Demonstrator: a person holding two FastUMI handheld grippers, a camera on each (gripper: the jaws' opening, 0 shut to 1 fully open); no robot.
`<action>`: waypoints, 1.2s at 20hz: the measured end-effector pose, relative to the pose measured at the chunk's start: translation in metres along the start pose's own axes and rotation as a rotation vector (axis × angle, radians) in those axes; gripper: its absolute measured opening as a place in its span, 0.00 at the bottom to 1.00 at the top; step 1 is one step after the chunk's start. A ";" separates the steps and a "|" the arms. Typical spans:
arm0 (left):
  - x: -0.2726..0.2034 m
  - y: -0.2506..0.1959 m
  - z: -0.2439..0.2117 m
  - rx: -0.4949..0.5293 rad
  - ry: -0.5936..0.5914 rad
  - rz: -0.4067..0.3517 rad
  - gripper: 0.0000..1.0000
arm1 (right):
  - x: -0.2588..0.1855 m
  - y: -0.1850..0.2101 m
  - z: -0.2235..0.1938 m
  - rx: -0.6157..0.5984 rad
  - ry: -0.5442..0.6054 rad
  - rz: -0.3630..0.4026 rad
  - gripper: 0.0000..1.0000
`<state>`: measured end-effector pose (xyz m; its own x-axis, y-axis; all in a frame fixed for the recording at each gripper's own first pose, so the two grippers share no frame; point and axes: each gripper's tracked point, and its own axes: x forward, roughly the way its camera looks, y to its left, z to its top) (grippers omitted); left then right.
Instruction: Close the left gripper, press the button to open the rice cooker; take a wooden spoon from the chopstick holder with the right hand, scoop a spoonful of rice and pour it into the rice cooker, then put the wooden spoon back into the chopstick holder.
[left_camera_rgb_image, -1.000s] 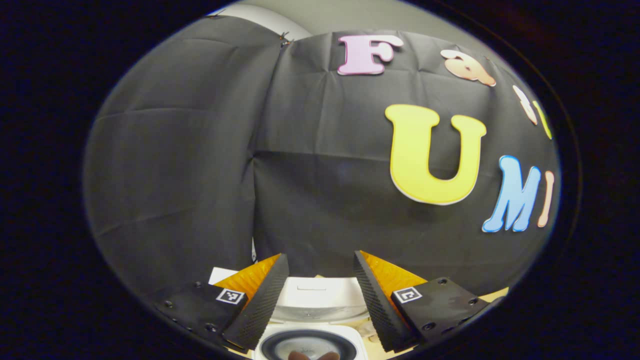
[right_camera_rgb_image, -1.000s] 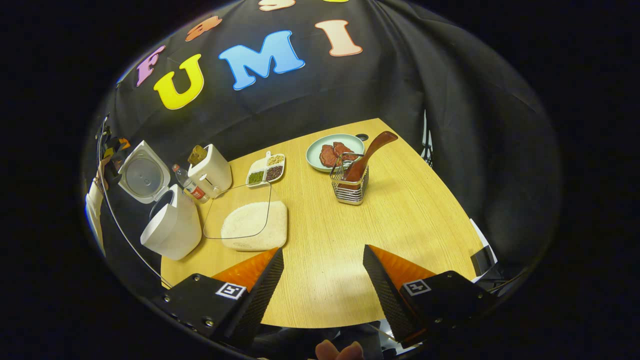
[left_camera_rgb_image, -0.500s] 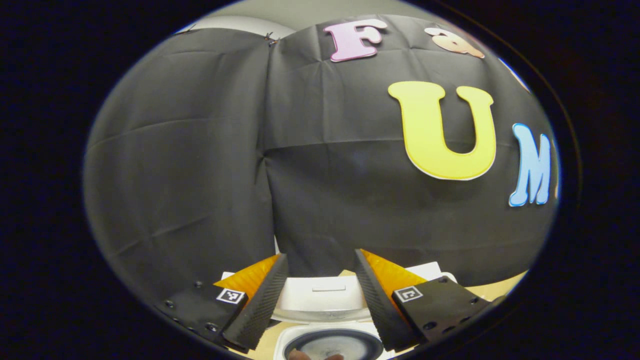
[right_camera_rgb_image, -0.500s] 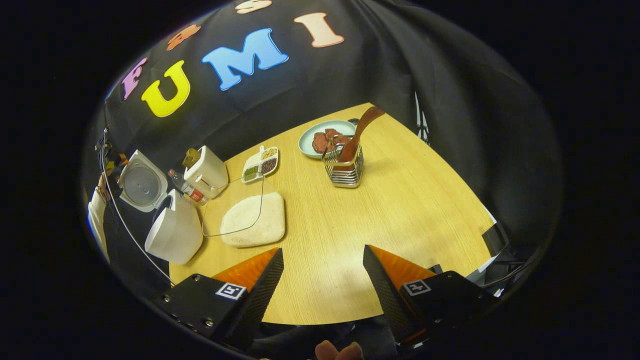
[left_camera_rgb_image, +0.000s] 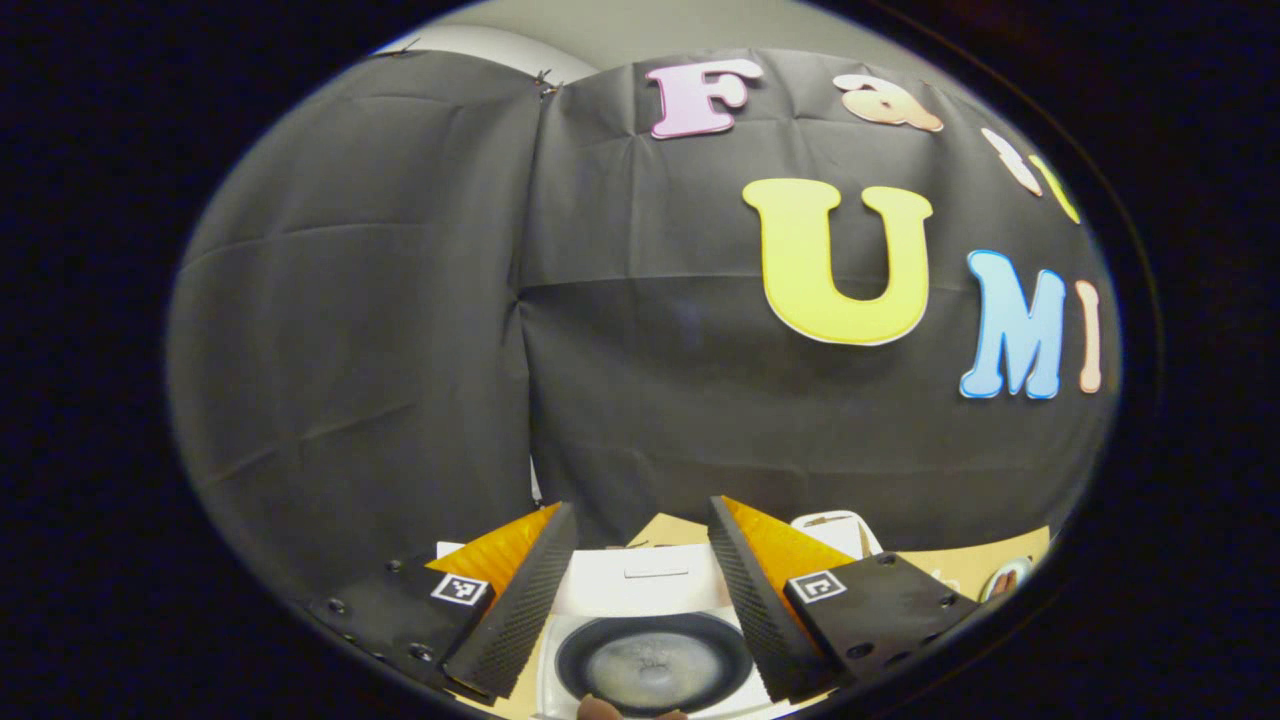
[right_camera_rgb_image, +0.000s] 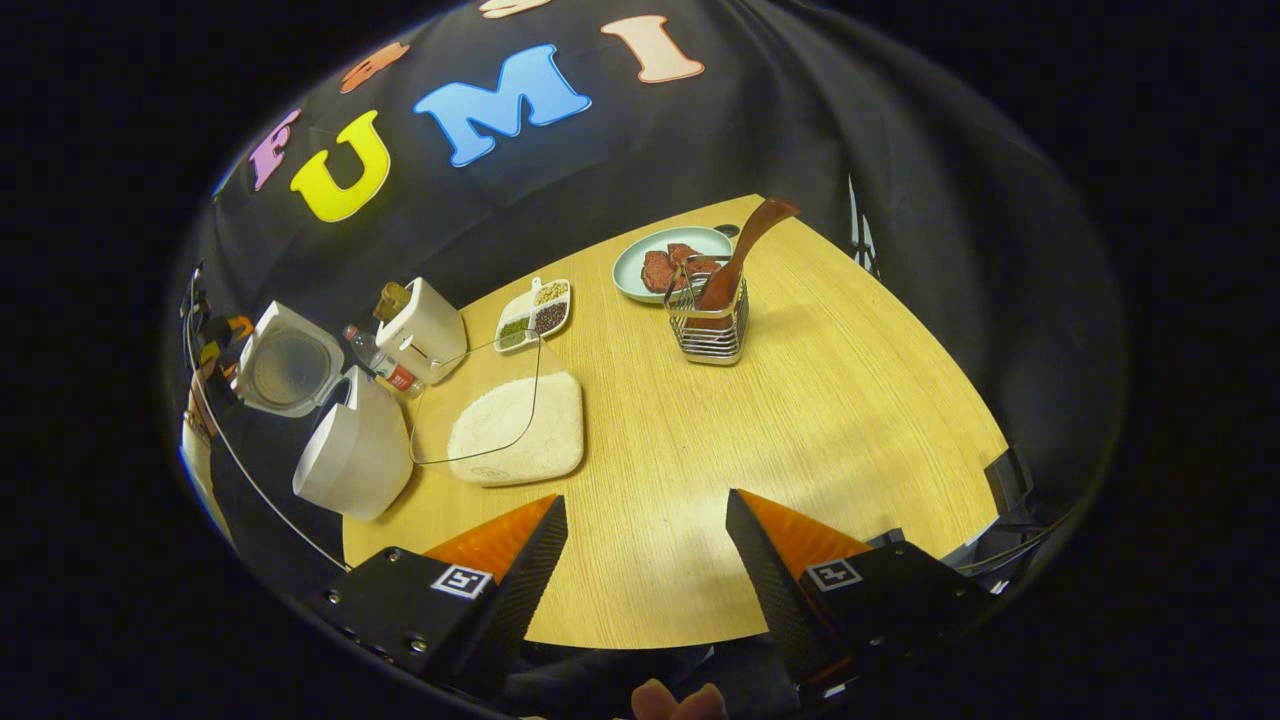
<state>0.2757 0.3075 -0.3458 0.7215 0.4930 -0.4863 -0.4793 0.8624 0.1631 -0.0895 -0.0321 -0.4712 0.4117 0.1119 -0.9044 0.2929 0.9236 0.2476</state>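
The white rice cooker (right_camera_rgb_image: 352, 455) stands at the table's left edge with its lid (right_camera_rgb_image: 288, 367) swung up. Its dark inner pot (left_camera_rgb_image: 652, 664) lies right below my left gripper (left_camera_rgb_image: 640, 512), which hovers above it, open and holding nothing. The wooden spoon (right_camera_rgb_image: 745, 250) leans in the wire chopstick holder (right_camera_rgb_image: 709, 325) at the far side of the table. A clear box of white rice (right_camera_rgb_image: 517, 428) sits to the right of the cooker. My right gripper (right_camera_rgb_image: 646, 502) is open over the table's near edge, well short of the holder and holding nothing.
A pale plate (right_camera_rgb_image: 634, 268) with dark red slices sits behind the holder. A divided dish of beans (right_camera_rgb_image: 536, 313), a white appliance (right_camera_rgb_image: 425, 330) and a small bottle (right_camera_rgb_image: 384, 371) stand behind the rice box. The wooden table (right_camera_rgb_image: 850, 400) ends near the cloth wall.
The left gripper view has tipped downward, so more of the open pot shows between its fingers. The right gripper view has shifted only slightly. Both grippers stay open.
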 end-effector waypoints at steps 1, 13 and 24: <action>-0.012 -0.001 -0.010 0.004 -0.008 -0.002 0.93 | 0.001 0.001 0.000 -0.003 0.001 0.002 0.98; -0.069 -0.016 -0.171 0.024 0.169 -0.032 0.95 | 0.006 0.002 -0.008 -0.023 0.042 -0.008 0.98; -0.071 -0.020 -0.220 0.013 0.199 -0.029 0.98 | 0.004 0.003 -0.016 -0.007 0.048 -0.009 0.98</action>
<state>0.1245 0.2302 -0.5033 0.6217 0.4363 -0.6505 -0.4521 0.8781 0.1568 -0.1007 -0.0226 -0.4798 0.3671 0.1211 -0.9222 0.2902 0.9271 0.2373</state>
